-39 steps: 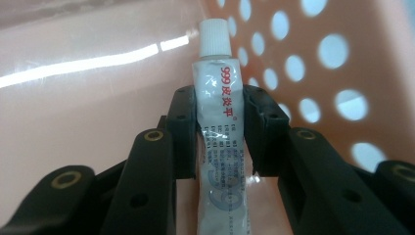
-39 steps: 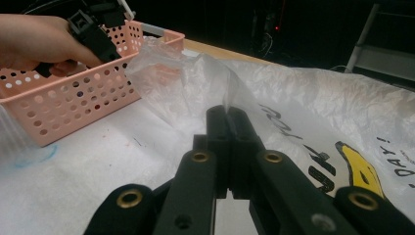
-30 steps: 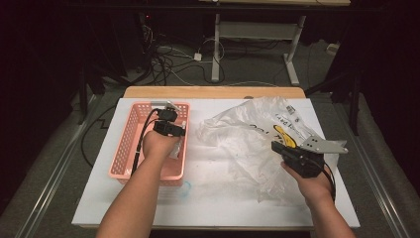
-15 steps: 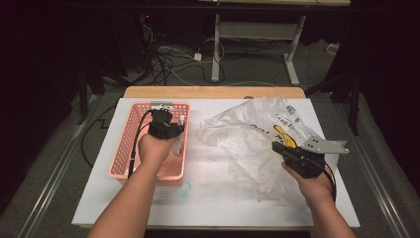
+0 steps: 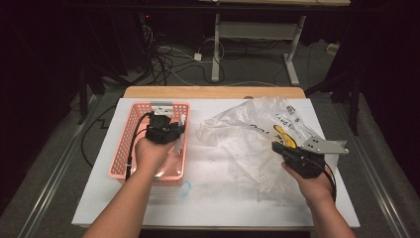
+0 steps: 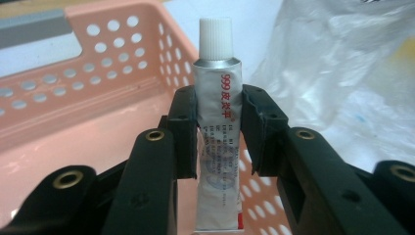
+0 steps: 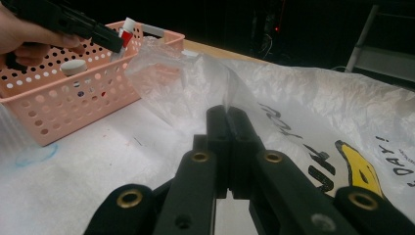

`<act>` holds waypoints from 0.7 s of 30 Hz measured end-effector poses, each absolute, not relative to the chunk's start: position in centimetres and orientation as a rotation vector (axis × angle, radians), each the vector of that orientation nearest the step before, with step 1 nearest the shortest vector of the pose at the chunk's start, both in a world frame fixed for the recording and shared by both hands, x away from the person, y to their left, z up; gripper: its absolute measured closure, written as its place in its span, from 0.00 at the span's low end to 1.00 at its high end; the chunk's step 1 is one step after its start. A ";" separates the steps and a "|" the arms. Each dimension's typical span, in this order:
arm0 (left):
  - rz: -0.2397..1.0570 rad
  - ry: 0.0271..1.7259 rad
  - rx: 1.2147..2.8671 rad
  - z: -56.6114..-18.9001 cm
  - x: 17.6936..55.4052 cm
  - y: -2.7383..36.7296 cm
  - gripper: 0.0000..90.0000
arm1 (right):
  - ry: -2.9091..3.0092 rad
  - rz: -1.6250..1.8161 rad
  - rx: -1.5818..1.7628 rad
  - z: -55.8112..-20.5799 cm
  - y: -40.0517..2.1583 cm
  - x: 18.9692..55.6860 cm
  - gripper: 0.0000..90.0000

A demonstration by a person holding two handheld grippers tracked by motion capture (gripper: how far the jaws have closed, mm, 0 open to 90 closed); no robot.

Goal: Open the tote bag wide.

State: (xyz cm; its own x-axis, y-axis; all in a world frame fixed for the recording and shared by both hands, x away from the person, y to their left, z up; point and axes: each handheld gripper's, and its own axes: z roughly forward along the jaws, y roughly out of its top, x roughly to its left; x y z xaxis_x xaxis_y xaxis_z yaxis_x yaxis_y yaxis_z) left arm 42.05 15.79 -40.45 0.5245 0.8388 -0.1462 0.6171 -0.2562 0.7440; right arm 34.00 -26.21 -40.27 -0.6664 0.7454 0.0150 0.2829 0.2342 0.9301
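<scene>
Ointment tube (image 6: pixel 217 122) clamped upright in left gripper (image 6: pixel 218 128) over pink basket (image 5: pixel 130 144), not yet dropped; right gripper (image 7: pixel 228 147) pinched shut, seemingly on plastic bag (image 7: pixel 313 112).

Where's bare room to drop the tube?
Free: basket floor under the left tongs holding the tube; bare table strip between basket and plastic bag. Crowded: right half, under the bag and right tongs.

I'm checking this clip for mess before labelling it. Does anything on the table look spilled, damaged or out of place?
Nothing is spilled or broken. The plastic bag lies crumpled across the table, pinched by the right gripper. The left gripper holds a creased ointment tube above the pink basket.
</scene>
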 end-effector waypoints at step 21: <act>0.456 1.035 1.829 -38.0 36.2 18.0 0.74 | 2.090 1.418 0.924 -40.3 -25.9 33.9 1.00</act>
